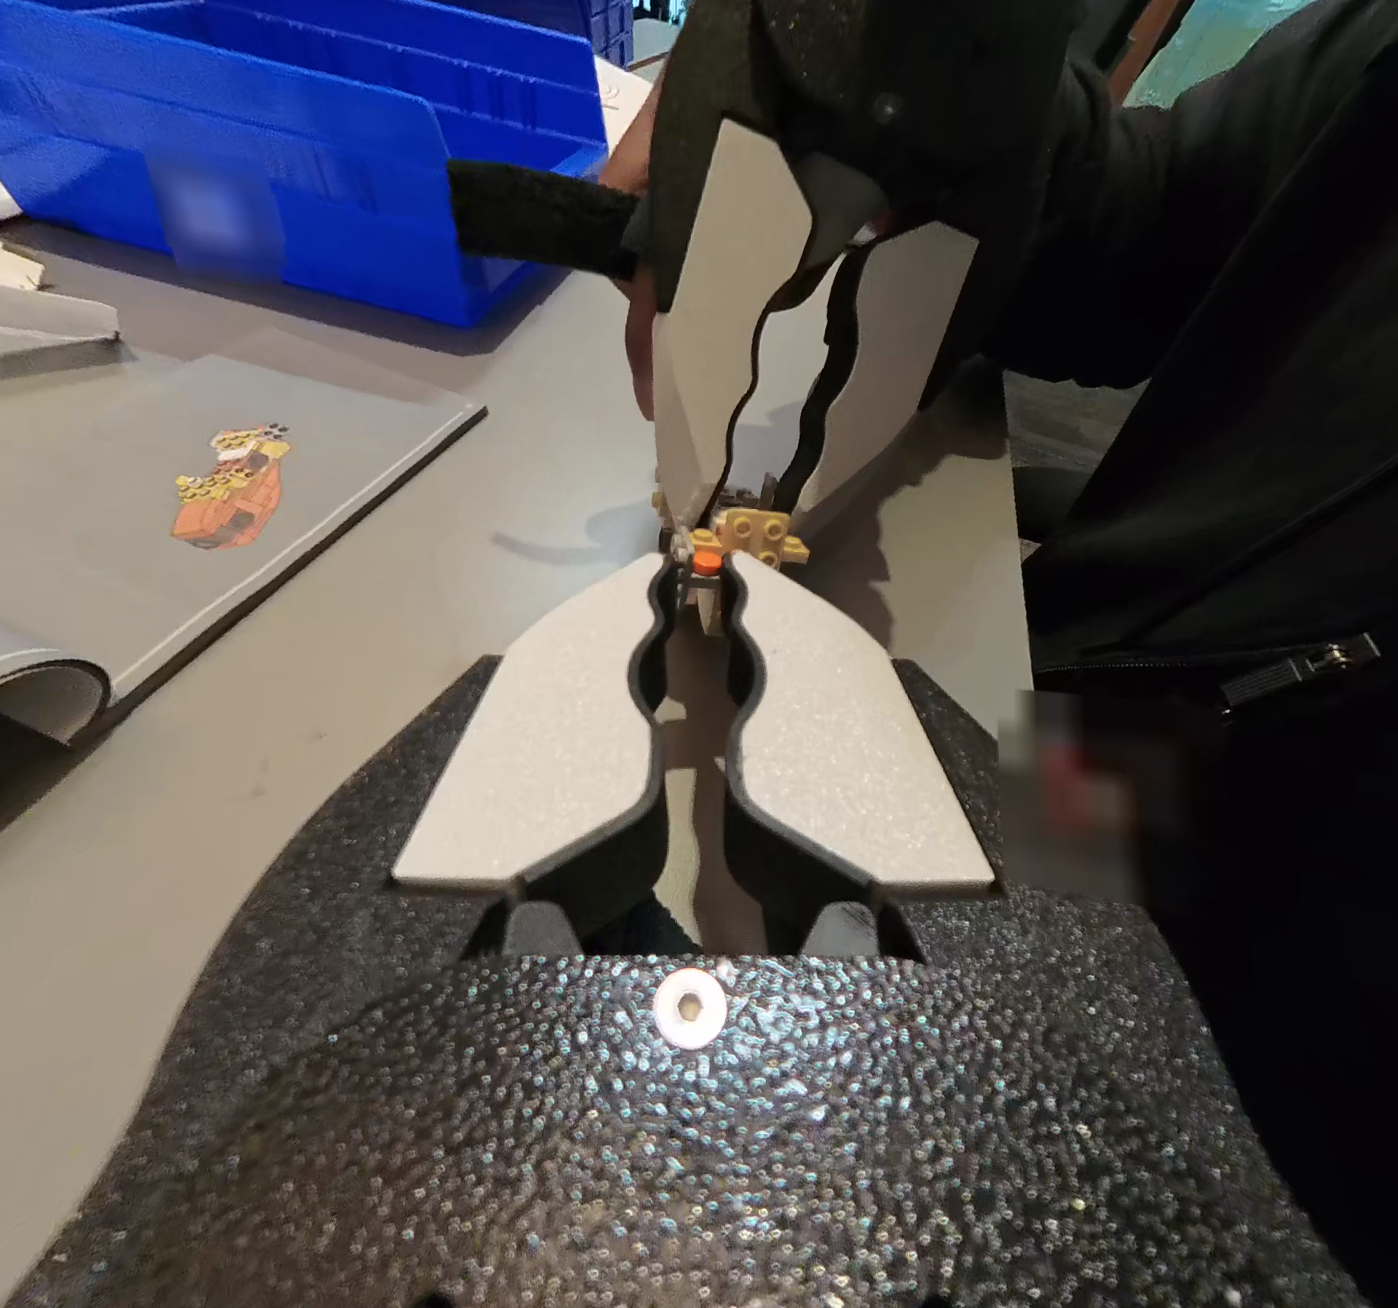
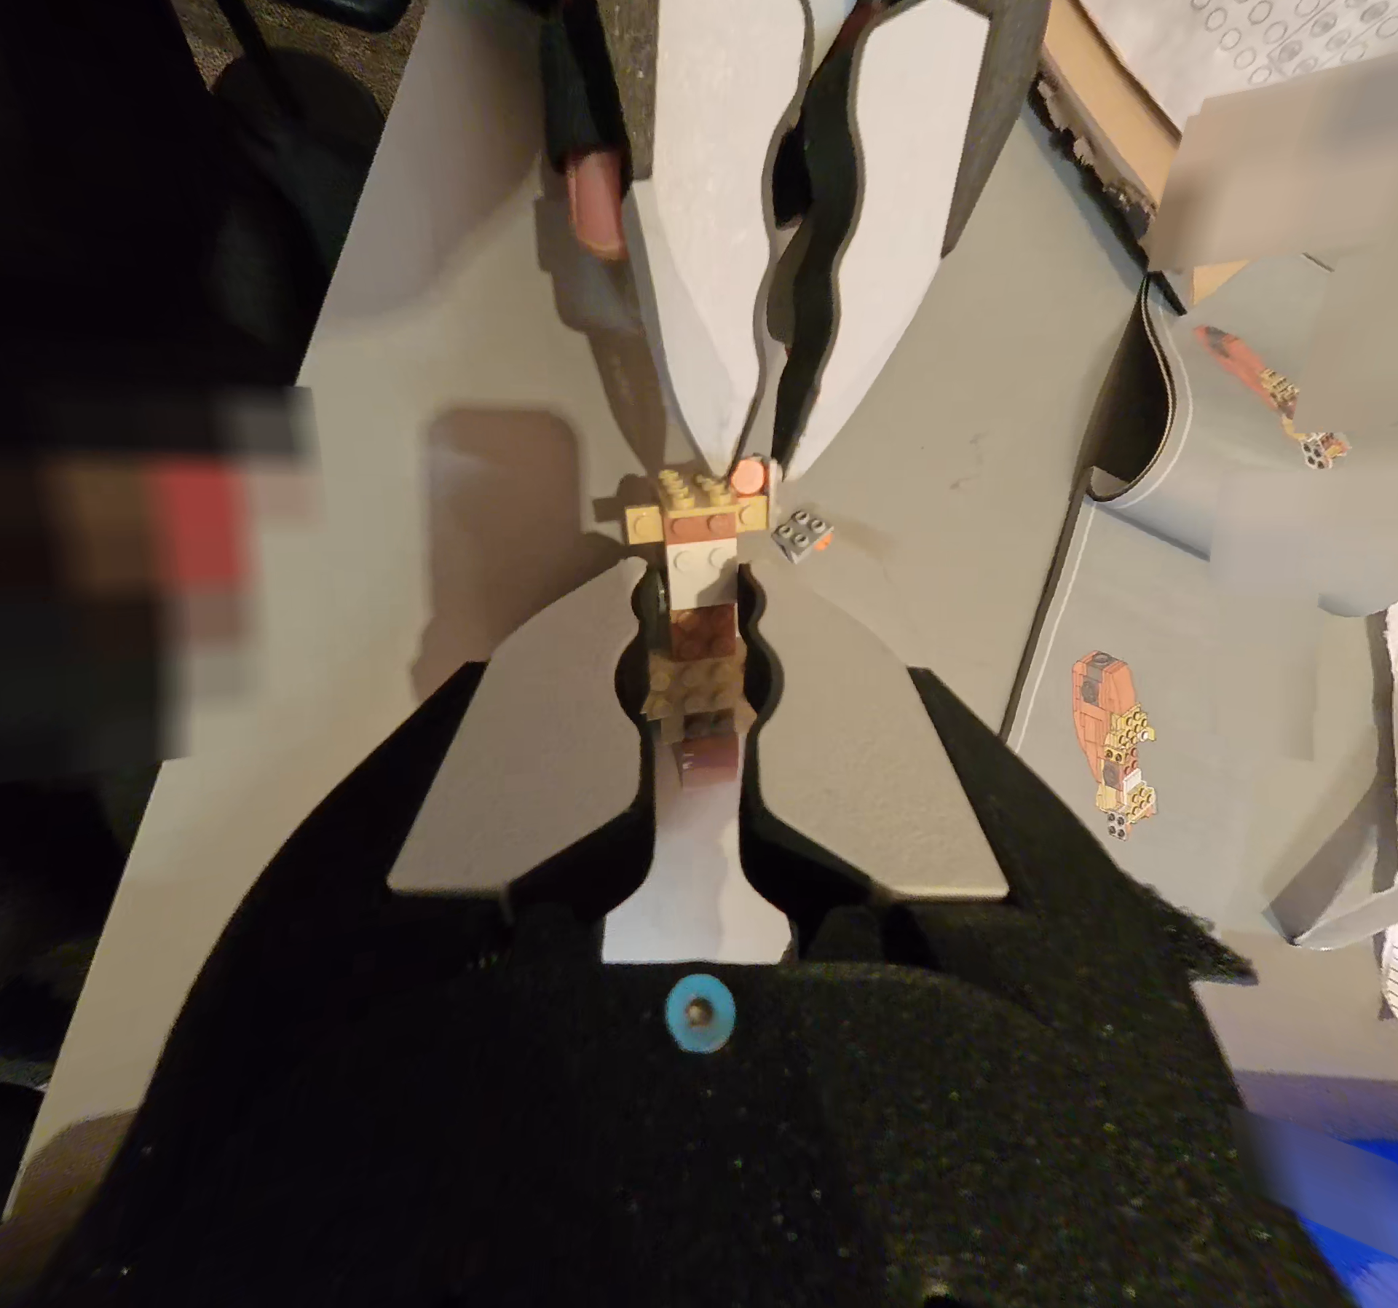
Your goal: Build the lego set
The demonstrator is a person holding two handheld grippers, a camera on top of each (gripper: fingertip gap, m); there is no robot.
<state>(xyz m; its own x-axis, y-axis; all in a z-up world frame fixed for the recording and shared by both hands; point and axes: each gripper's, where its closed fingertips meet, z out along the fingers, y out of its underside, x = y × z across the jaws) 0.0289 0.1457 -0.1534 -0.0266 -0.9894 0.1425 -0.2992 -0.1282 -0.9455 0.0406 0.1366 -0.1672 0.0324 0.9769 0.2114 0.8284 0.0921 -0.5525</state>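
Gripping tan-brown lego build (image 2: 700, 636), right claw (image 2: 694, 591) near table edge (image 2: 333, 333), left claw (image 1: 700, 564) pinching orange stud (image 1: 707, 562)

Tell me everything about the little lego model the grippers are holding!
The lego model is a small, narrow stack of plastic bricks: tan studded plates, reddish-brown bricks and one white brick. The right gripper is shut on its sides. At its far end sits a round orange stud, pinched between the tips of the left gripper. It hangs over the grey table.
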